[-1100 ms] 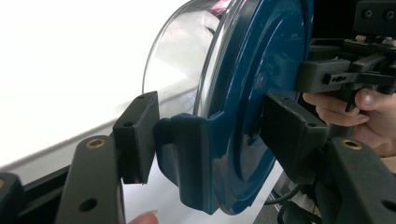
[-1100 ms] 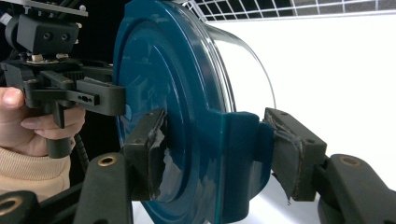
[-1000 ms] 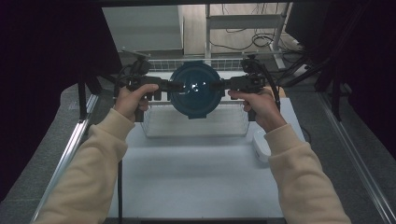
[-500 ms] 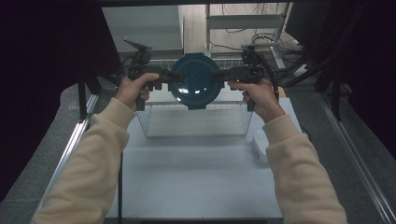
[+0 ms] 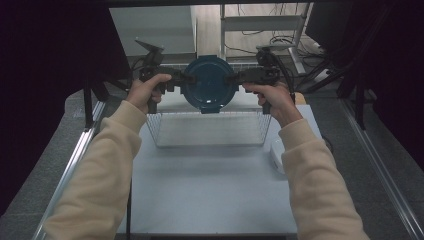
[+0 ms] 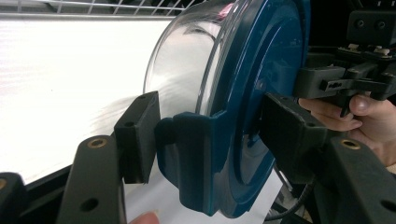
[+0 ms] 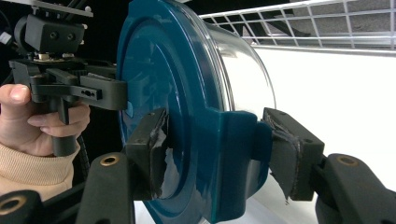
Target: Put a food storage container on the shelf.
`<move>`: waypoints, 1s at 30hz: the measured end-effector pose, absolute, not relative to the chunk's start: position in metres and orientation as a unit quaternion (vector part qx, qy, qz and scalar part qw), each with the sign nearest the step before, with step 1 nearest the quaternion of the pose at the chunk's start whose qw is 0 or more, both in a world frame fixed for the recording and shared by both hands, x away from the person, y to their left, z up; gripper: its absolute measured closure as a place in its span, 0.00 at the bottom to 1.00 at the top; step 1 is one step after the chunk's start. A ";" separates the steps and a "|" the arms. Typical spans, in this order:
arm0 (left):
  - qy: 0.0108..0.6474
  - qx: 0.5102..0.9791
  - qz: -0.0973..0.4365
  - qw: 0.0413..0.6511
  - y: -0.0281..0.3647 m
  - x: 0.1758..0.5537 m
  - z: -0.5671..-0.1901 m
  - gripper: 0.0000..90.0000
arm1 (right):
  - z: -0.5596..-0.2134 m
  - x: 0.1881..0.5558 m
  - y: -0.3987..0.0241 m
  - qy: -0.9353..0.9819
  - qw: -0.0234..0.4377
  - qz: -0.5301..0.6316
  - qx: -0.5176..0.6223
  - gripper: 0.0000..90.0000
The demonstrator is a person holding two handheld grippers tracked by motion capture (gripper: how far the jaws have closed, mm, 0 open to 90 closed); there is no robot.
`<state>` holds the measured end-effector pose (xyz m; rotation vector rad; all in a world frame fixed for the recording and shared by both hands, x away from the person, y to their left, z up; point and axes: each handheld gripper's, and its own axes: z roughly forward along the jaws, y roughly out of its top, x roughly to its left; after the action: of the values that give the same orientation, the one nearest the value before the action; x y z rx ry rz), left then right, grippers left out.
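Container with the dark blue snap lid [image 5: 209,84] hangs in the air above the far edge of the wire basket [image 5: 210,129], tipped on its side so the lid faces the person and the clear bowl [image 6: 184,70] points away, toward the back of the desk [image 5: 210,200]. It is carried wholly by two small side clips: the left gripper [image 5: 176,78] has its jaws closed on the lid's left latch tab [image 6: 189,154], and the right gripper [image 5: 242,77] has its jaws closed on the right latch tab [image 7: 233,158], each with one pad on the lid face and one behind the tab. That is the weak point, in my judgement: a tab is meant to hinge, so a pull outward or a twist from either hand could pop it loose, and the bowl could then part from the lid and drop into the basket or onto the desk. The padding on the right jaws looks torn and frayed, which may cut its hold. If either hand drifts apart from the other, the smooth plastic could slide out. A white object [image 5: 276,155] lies on the desk beside the basket's right end
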<state>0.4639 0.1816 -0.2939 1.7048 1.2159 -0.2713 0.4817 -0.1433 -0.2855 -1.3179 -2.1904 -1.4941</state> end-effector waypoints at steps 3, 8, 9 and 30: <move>0.507 0.699 -0.119 0.491 0.181 0.470 -0.299 0.44 | -0.291 0.489 -0.144 -0.735 0.093 -0.498 -0.451 0.47; 0.520 0.681 -0.132 0.498 0.181 0.481 -0.304 0.44 | -0.293 0.496 -0.145 -0.726 0.096 -0.502 -0.460 0.47; 0.523 0.678 -0.135 0.499 0.182 0.483 -0.305 0.44 | -0.293 0.499 -0.145 -0.724 0.097 -0.501 -0.464 0.47; 0.568 0.629 -0.162 0.506 0.181 0.507 -0.327 0.42 | -0.317 0.527 -0.145 -0.678 0.171 -0.479 -0.531 0.39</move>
<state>0.5074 0.1815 -0.3275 1.5178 1.3692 -0.3914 0.5273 -0.1445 -0.3169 -1.5068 -1.9266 -1.3589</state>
